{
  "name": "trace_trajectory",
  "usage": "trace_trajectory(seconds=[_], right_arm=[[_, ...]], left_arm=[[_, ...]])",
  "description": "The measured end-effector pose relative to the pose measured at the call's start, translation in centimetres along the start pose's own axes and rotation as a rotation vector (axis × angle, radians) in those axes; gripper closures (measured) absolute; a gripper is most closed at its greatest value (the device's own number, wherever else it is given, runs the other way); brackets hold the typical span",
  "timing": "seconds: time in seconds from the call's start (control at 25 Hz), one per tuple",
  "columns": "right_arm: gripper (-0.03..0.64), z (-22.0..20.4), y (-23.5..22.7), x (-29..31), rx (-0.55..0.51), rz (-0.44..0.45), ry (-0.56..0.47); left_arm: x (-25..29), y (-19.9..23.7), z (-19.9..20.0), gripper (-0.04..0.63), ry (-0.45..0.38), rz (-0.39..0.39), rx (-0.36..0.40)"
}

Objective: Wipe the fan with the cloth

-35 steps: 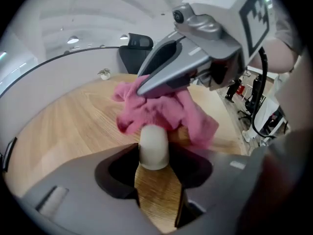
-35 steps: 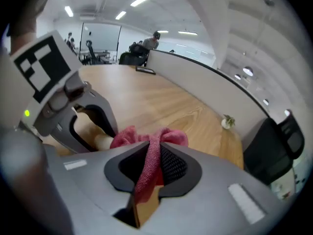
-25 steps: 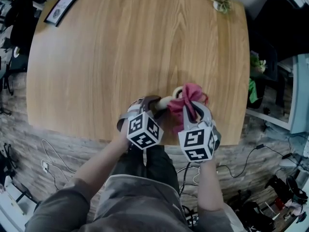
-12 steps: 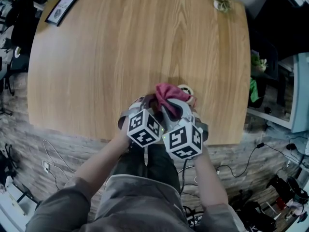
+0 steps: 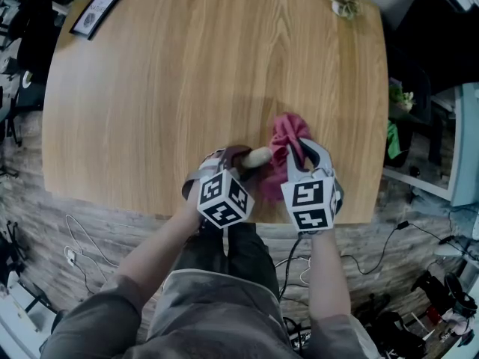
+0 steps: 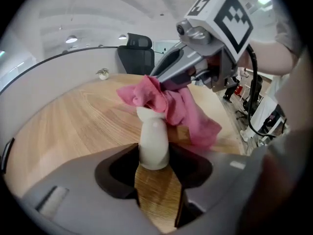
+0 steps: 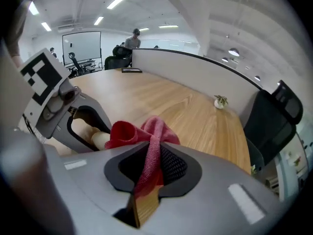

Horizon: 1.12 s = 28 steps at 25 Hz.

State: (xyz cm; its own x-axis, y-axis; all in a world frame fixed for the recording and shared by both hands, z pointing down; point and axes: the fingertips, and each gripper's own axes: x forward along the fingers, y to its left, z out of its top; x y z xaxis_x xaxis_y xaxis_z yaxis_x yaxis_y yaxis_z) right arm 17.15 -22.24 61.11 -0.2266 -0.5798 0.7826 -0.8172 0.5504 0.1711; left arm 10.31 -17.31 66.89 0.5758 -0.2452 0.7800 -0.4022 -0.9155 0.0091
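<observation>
left gripper (image 6: 156, 155): jaws clamped on the white handle of the fan (image 6: 153, 136), which points out ahead of them | right gripper (image 7: 152, 164): jaws pinched on the red cloth (image 7: 146, 130) | cloth: bunched over the fan's head, just beyond the left jaws | desk (image 5: 187, 73): under both | small plant (image 5: 344, 6): far ahead, at the desk's edge

Your wooden table (image 5: 187, 88): framed picture (image 5: 95, 13) at far-left corner; small potted plant (image 5: 344, 4) at far-right edge, well apart.

Right claw (image 5: 302, 154), cloth (image 5: 284, 131): farther right.
</observation>
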Motion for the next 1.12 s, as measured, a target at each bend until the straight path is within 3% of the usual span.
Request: trace_trajectory(seconds=[0.24, 0.48, 0.64, 0.92, 1.12], right_arm=[[0.552, -1.8, 2.0, -2.0, 0.043, 0.053, -0.007], [0.552, -0.1, 6.8, -0.8, 0.004, 0.194, -0.039], [0.552, 1.6, 8.6, 0.1, 0.047, 0.292, -0.093], [0.551, 1.4, 3.3, 0.1, 0.114, 0.125, -0.103], [0.552, -1.2, 0.3, -1.3, 0.175, 0.024, -0.050]], left_arm=[[0.1, -0.1, 0.1, 0.403, 0.004, -0.010, 0.003], [0.1, -0.1, 0.2, 0.403, 0.011, -0.006, 0.024], [0.1, -0.3, 0.2, 0.403, 0.006, -0.012, 0.043], [0.1, -0.3, 0.1, 0.402, 0.022, -0.002, 0.032], [-0.4, -0.6, -0.8, 0.400, 0.048, 0.009, -0.006]])
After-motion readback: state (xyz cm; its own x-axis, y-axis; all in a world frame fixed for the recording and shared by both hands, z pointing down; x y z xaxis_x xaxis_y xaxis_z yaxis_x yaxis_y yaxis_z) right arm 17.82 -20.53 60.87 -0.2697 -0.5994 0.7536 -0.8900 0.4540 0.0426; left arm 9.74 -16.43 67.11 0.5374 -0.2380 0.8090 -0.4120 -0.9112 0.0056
